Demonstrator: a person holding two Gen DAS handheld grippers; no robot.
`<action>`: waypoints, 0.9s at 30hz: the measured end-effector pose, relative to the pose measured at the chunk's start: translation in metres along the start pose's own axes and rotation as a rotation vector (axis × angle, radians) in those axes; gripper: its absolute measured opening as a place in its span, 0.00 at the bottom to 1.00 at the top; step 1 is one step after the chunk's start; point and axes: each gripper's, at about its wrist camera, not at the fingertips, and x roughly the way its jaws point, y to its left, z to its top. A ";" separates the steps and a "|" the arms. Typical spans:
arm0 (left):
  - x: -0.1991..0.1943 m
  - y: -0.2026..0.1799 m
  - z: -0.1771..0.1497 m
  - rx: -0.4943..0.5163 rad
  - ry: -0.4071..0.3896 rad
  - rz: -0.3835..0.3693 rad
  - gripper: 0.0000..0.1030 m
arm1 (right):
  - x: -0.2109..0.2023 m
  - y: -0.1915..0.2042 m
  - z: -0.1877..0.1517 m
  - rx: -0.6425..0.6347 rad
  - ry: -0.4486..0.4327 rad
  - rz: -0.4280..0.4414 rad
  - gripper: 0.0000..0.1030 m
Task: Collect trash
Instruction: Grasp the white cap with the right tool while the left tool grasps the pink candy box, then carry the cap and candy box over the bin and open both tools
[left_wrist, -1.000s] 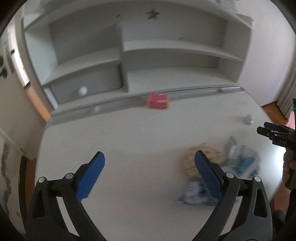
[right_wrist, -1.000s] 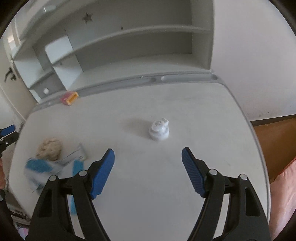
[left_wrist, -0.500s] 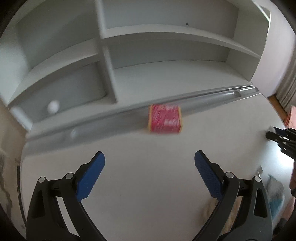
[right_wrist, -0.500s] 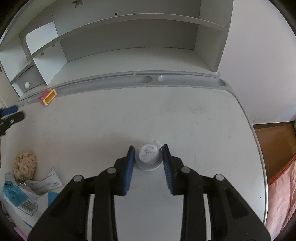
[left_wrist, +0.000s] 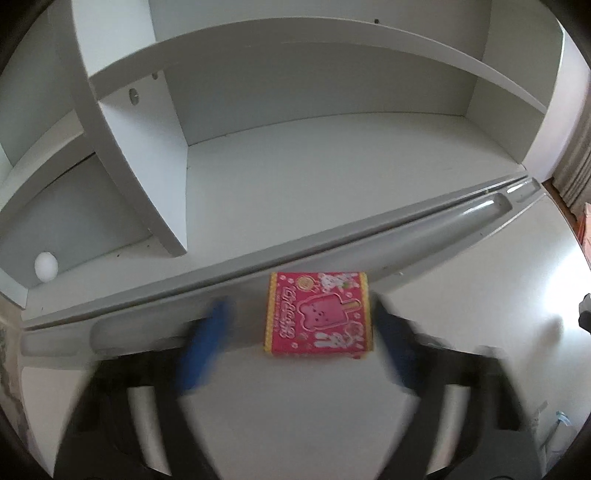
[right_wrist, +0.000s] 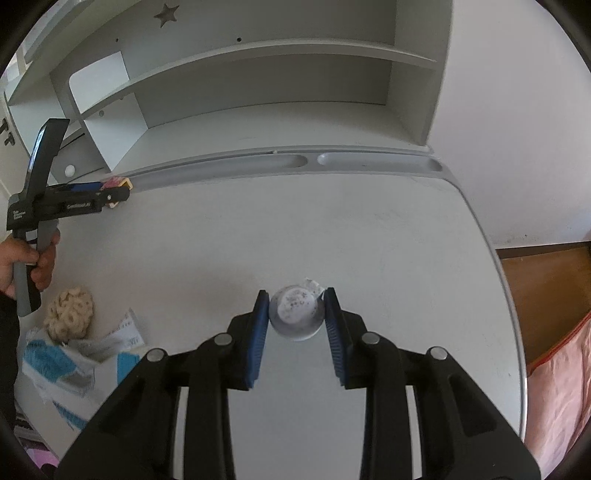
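1. The left gripper (left_wrist: 301, 332) has swung away from the trash pile to the pink box (left_wrist: 318, 314), which now sits mid-frame; its jaws are closing around the box, the left pad not yet touching.
2. The right gripper (right_wrist: 295, 325) stays clamped on the small white cup (right_wrist: 293, 314), centre frame.
3. Only the right view shows the hand (right_wrist: 26, 258), cereal rings (right_wrist: 70, 314) and wrappers (right_wrist: 74, 365), lower left.

pink box (left_wrist: 318, 316), print unreadable, no other txt
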 end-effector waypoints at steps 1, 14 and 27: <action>-0.002 -0.002 0.000 0.005 -0.003 0.014 0.48 | -0.003 -0.003 -0.002 0.008 -0.003 0.001 0.30; -0.101 -0.178 -0.013 0.237 -0.104 -0.196 0.48 | -0.088 -0.115 -0.093 0.266 -0.077 -0.116 0.29; -0.152 -0.462 -0.107 0.612 -0.064 -0.563 0.48 | -0.174 -0.246 -0.264 0.624 -0.073 -0.306 0.30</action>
